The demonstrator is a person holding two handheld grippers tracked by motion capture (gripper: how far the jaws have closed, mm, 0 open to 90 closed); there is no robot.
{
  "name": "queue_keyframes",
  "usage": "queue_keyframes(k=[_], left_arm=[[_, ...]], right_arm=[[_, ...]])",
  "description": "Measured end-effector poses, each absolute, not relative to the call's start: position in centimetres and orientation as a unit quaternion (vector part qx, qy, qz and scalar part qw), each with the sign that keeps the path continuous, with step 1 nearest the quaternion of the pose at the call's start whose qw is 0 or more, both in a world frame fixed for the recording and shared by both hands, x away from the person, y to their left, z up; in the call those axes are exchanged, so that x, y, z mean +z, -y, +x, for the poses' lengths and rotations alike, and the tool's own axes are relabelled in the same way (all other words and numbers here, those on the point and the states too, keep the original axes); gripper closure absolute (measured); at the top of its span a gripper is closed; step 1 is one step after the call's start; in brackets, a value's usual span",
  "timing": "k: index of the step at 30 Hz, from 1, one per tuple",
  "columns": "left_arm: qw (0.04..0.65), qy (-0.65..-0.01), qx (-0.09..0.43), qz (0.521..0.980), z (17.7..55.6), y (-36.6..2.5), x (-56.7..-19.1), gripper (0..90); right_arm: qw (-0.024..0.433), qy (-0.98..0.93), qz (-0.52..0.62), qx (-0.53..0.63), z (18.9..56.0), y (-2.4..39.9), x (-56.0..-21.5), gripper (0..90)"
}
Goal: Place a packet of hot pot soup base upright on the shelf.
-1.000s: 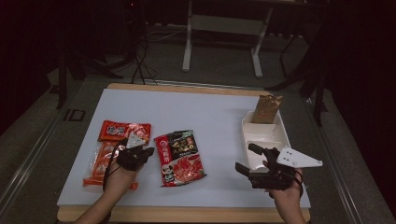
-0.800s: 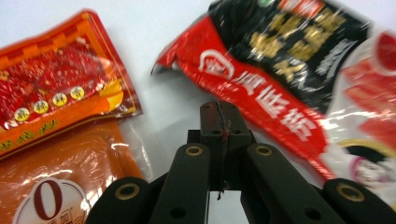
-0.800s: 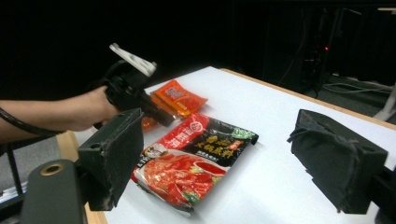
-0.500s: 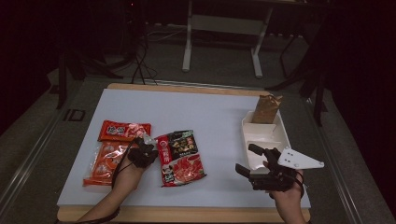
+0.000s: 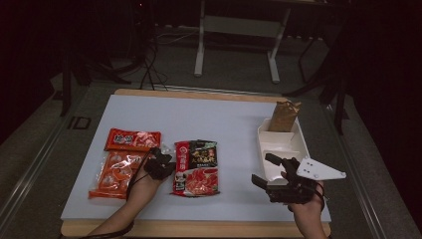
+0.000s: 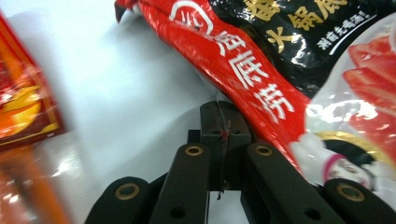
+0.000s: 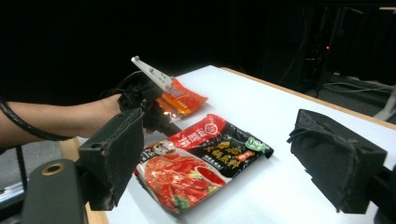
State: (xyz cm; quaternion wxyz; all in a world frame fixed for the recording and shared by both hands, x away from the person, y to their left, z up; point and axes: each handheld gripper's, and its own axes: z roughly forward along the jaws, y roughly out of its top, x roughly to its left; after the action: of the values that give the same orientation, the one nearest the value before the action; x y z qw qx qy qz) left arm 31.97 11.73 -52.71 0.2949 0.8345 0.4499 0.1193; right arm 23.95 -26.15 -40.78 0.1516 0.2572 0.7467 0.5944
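Right tongs (image 5: 271,172): near edge of the desk (image 5: 199,112), toward its right corner, held off the surface in a hand (image 5: 306,209). Jaws wide apart, nothing between them; aimed across the desk at the left side, apparently waiting.

Left tongs (image 6: 219,119): near edge, left of centre, low on the desk surface. Jaws pressed together. Their tips sit at the left edge of the red-and-black sauce pouch (image 5: 195,167); from the left gripper view the pouch edge lies just over them, and whether any film is pinched between the jaws I cannot tell. The placement reads as working at the pouch's edge, to lift or nudge it.

Red-and-black sauce pouch: flat, face up, near the middle of the near edge, between the two hands.

Orange snack packet (image 5: 118,172): flat, toward the near left corner, just beside the left tongs.

Red packet (image 5: 133,140): just beyond the orange one, touching or overlapping it.

White tray (image 5: 293,144): right edge of the desk, beyond the right tongs, compartments open upward.

Brown paper pouch (image 5: 284,115): upright at the tray's far end, leaning on its rim.
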Motion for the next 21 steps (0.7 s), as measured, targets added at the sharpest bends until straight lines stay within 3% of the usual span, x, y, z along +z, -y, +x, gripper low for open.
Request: queue_keyframes(k=[14, 21], left_arm=[[0.303, -0.396, 0.075, 0.864, 29.6, -7.9, -52.5, 90.0], [0.299, -0.382, 0.091, 0.87, 29.2, -7.3, -52.6, 90.0]], right_arm=[[0.152, -0.745, 0.258, 0.597, 24.1, 26.4, -40.7, 17.0], [0.148, -0.742, 0.248, 0.605, 24.3, 26.4, -40.8, 21.5]])
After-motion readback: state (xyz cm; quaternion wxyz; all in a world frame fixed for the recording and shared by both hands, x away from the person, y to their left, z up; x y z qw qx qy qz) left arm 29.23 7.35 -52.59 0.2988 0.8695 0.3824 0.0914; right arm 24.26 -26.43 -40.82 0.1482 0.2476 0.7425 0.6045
